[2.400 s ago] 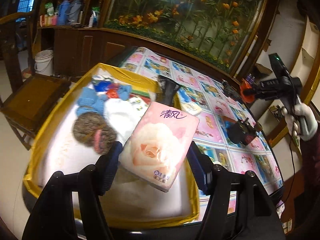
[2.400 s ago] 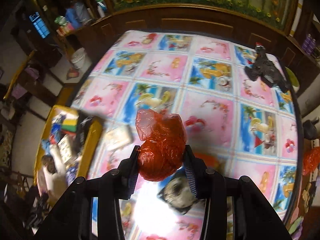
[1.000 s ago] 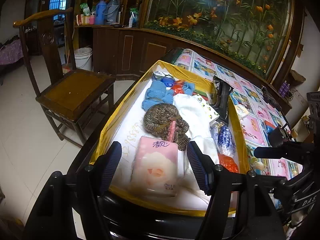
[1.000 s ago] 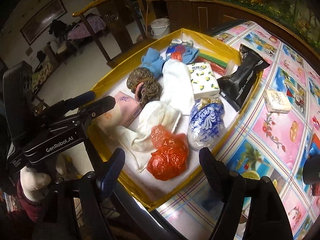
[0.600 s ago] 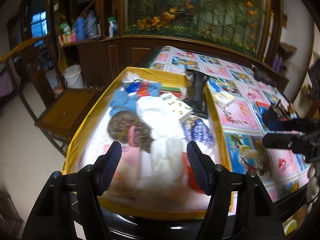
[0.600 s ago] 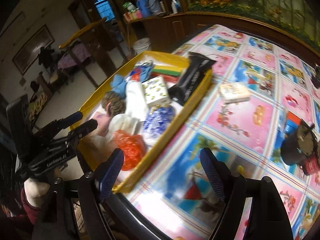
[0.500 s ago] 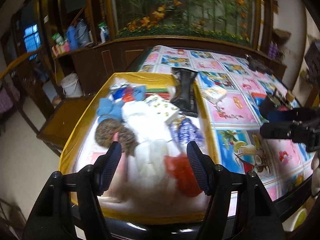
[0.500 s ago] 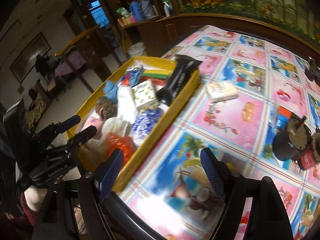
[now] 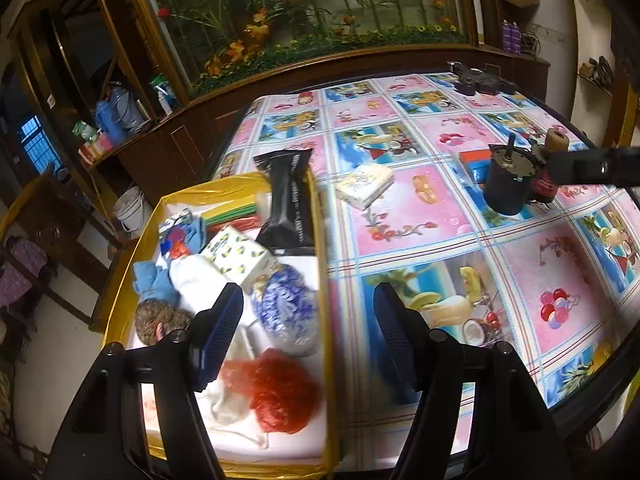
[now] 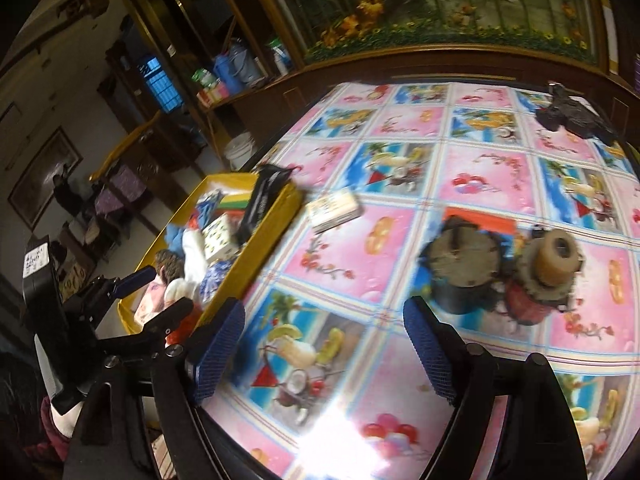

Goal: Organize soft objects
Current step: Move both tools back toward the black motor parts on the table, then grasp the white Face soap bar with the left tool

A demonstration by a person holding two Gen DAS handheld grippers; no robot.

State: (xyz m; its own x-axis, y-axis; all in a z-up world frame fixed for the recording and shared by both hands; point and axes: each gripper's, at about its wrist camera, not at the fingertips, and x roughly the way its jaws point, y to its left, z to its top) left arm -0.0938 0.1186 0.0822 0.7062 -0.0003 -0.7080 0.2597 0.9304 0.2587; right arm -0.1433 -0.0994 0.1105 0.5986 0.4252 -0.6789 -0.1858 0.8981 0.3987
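Note:
A yellow box at the table's left edge holds soft things: a red plastic bag, a blue-and-white bag, a lemon-print tissue pack, cloths, a knit hat and a black packet leaning on its rim. My left gripper hangs open and empty over the box's right wall. My right gripper is above the tablecloth beside the box, its jaws opening with nothing between them. A small tissue pack lies loose on the table.
A dark cylinder and a tan roll stand on the table's right half. A black object lies at the far edge. Wooden cabinets and a chair stand beyond the table. The patterned cloth covers the table.
The pink tissue pack and the red bag have been let go and now lie in the box. Both grippers have swung right, from over the box towards the table.

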